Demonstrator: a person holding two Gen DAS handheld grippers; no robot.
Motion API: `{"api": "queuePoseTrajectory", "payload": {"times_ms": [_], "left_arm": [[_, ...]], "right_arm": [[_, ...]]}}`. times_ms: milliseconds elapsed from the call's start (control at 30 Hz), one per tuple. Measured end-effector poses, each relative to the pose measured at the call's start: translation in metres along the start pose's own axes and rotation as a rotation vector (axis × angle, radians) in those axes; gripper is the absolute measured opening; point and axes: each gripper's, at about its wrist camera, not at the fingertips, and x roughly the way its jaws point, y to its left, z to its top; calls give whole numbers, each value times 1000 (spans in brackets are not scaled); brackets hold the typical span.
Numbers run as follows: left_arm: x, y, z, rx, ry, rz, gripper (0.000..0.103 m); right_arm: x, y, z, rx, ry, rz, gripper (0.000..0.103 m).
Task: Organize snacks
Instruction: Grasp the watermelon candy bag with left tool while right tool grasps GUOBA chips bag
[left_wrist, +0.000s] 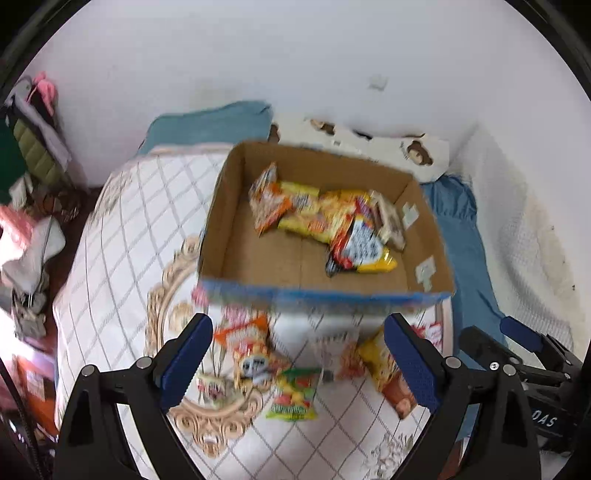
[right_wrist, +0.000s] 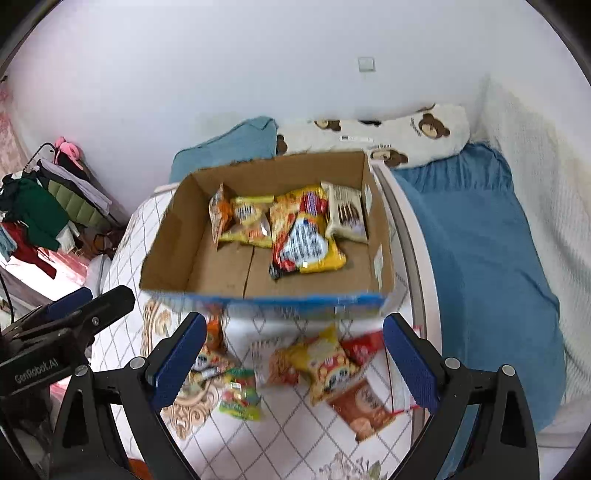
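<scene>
Both claws, left claw (left_wrist: 299, 363) and right claw (right_wrist: 295, 363), stand wide and empty at frame bottom. Loose snack packets (right_wrist: 325, 363) lie between them on the counter (right_wrist: 295, 439): light, crinkly, slippery; pinch a flat sealed edge. Farther up, mid-frame, the cardboard box (right_wrist: 177, 236) holds more.

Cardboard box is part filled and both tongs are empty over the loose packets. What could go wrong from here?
1. The loose packets overlap: the yellow packet lies on the brown packet and beside a red one, so wide-open right tongs may grab two.
2. The cardboard box sits near the table's edge by the bed; a bump could shove it off.
3. Left tongs and right tongs hover close together and could collide.
</scene>
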Motion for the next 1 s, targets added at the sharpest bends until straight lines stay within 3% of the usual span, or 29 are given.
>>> {"api": "queuePoseTrajectory", "payload": {"times_ms": [67,133,167,333,467,633,667,767,800,1000], "left_arm": [[15,4,-15,-21,64,8,95],[35,8,-35,-50,134,3,95],[48,8,-45,-51,175,14,95],[118,-3,-81,5,373,59,95],[162,-11,-93,25,467,77,93],[198,-18,-95,37,504,97,90],[200,-18,-95,34,505,102,86],[208,-18,-97,13,531,84,54],[207,-17,-98,7,527,89,51],[194,-2,-111,-27,546,86,50]], "right_arm": [[6,-6,-14,11,23,17,98],[17,-18,-29,28,63,34,84],[24,-24,-37,42,84,44,72],[65,-54,-72,94,210,88,70],[104,-63,-77,55,285,115,71],[159,-54,-67,-106,356,122,71],[171,-52,-65,-128,374,110,71],[195,-46,-63,-181,413,116,70],[201,-46,-64,-180,429,124,65],[197,-40,-79,-118,471,62,57]]}}
